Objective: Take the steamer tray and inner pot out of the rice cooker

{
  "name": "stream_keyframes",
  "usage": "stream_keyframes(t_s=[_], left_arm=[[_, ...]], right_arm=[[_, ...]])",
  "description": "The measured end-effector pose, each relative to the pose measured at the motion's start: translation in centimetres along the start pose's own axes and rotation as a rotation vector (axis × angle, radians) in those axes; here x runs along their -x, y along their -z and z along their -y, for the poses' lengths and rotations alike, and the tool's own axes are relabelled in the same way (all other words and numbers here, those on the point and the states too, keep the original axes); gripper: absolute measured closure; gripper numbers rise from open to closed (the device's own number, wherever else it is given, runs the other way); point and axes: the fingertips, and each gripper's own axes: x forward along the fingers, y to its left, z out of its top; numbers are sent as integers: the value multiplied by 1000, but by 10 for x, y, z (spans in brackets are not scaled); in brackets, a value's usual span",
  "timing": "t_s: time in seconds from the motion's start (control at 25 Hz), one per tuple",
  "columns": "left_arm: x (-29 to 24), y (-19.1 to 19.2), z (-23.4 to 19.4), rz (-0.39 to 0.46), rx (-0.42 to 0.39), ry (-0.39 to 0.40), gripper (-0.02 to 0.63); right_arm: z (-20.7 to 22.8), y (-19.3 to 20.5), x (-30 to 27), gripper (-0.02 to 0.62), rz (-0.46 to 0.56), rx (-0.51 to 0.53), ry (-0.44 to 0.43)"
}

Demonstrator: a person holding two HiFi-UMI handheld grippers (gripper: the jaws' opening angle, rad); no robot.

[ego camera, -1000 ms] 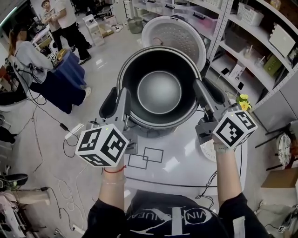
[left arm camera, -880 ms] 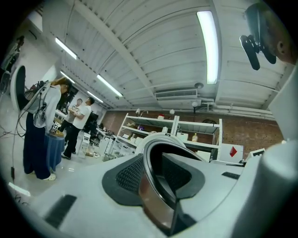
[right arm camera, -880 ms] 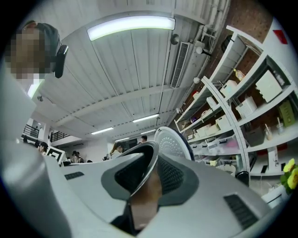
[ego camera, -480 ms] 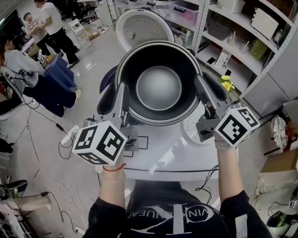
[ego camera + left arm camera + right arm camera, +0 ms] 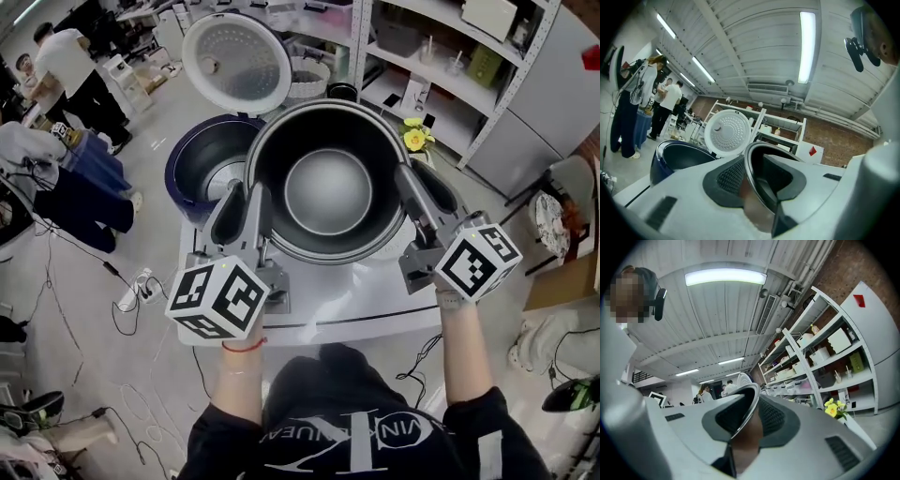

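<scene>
The dark metal inner pot [image 5: 328, 192] hangs above the white table [image 5: 375, 300], to the right of the dark blue rice cooker [image 5: 202, 164]. The cooker stands hollow with its white lid [image 5: 236, 61] tipped up. My left gripper [image 5: 246, 195] is shut on the pot's left rim and my right gripper [image 5: 414, 190] is shut on its right rim. In the left gripper view the rim [image 5: 752, 183] runs between the padded jaws, with the cooker [image 5: 675, 159] and lid [image 5: 727, 133] behind. In the right gripper view the rim [image 5: 746, 411] sits pinched between the pads. I see no steamer tray for certain.
Metal shelves [image 5: 441, 56] with boxes stand at the back right, and a yellow flower [image 5: 415, 139] is next to the pot. A white ribbed round container [image 5: 307, 80] sits behind the cooker. People [image 5: 66, 66] stand at the far left, and cables lie on the floor [image 5: 122, 281].
Both grippers have carried the inner pot sideways to the right, off the cooker. The hollow cooker body now shows to the pot's left. Both grips are unchanged.
</scene>
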Motion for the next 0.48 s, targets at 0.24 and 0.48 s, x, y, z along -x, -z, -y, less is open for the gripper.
stream_keyframes(t_s=[0.24,0.48], left_arm=[[23,41,13,-87,36,42,494],[58,74,13,-163,50,58,494]], right_arm=[[0,29,54,509,-13,-42,87],[-11,67,97,509,-50,-79,157]])
